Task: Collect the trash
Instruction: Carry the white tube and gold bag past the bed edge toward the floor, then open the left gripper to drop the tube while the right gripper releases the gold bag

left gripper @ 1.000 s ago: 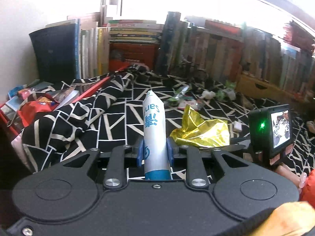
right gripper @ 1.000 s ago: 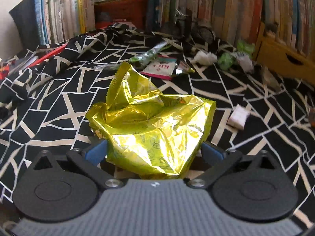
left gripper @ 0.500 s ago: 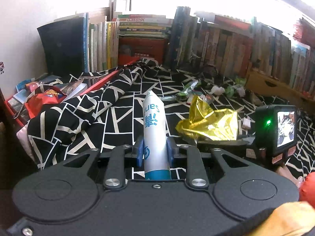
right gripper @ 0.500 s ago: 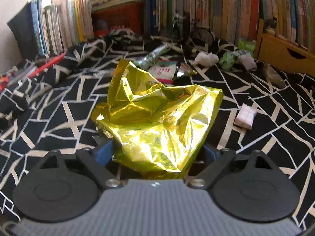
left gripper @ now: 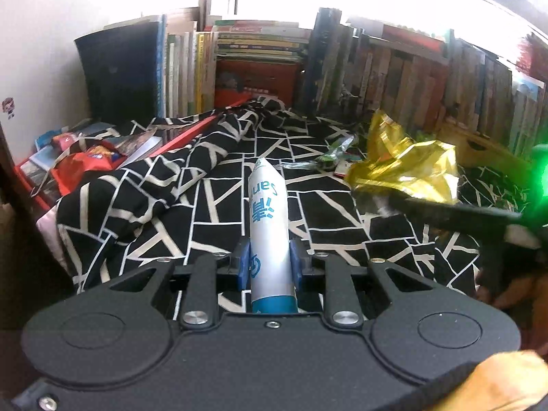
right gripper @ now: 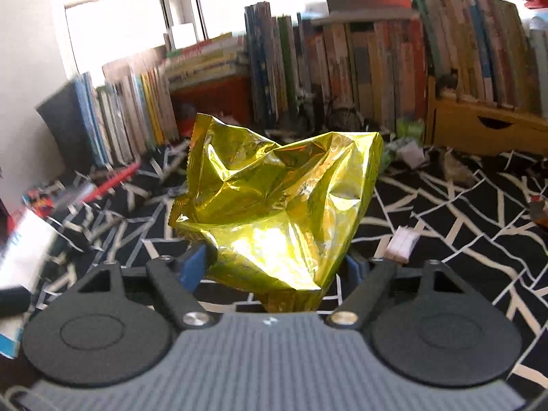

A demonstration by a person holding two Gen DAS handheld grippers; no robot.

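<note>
While my left gripper (left gripper: 269, 267) clamps the white-and-blue tube (left gripper: 268, 236) over the near patterned blanket (left gripper: 191, 205), my right gripper (right gripper: 277, 267) is closing on the raised gold foil bag (right gripper: 281, 205).

- A black cloth (left gripper: 205, 185) with white broken lines covers the lower middle of both views.
- A row of books (right gripper: 376, 68) stands across the top of the frame.
- A yellow wooden box (right gripper: 479, 126) stands at the right, below the books.
- A dark folder (left gripper: 123, 75) stands at the upper left.
</note>
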